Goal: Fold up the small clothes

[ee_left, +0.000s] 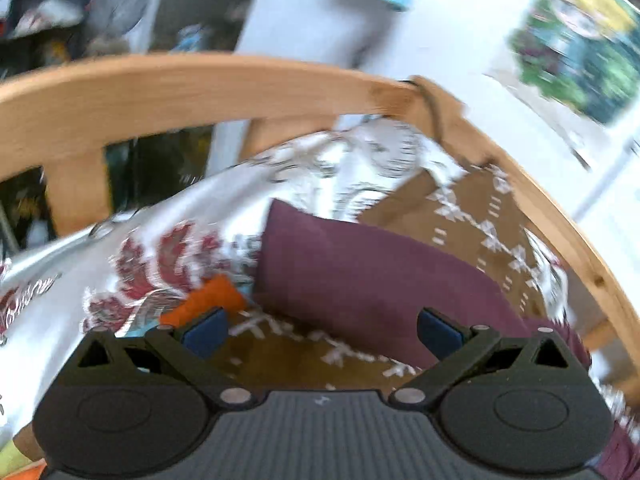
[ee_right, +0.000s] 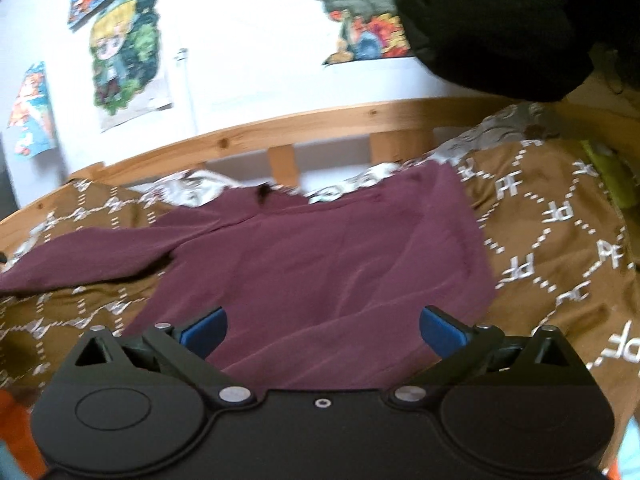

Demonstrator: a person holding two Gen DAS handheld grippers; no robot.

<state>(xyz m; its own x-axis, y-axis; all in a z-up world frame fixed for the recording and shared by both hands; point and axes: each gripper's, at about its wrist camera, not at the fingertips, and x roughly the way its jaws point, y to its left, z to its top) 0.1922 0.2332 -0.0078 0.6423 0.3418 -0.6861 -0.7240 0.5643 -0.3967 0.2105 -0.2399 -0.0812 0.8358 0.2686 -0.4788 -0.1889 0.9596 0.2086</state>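
Observation:
A maroon long-sleeved shirt (ee_right: 320, 248) lies spread on a brown patterned blanket (ee_right: 560, 240), one sleeve stretched out to the left. My right gripper (ee_right: 322, 332) is open and empty, hovering over the shirt's lower hem. In the left wrist view the same shirt (ee_left: 360, 272) shows as a folded maroon edge. My left gripper (ee_left: 320, 330) is open and empty just above the blanket (ee_left: 288, 356), at the shirt's near edge. An orange garment (ee_left: 212, 300) lies beside the left fingertip.
A wooden bed rail (ee_right: 280, 136) runs along the far side, also in the left wrist view (ee_left: 200, 88). A white and red printed sheet (ee_left: 160, 248) covers the left. A black garment (ee_right: 492, 20) hangs at top right. Posters (ee_right: 120, 56) are on the wall.

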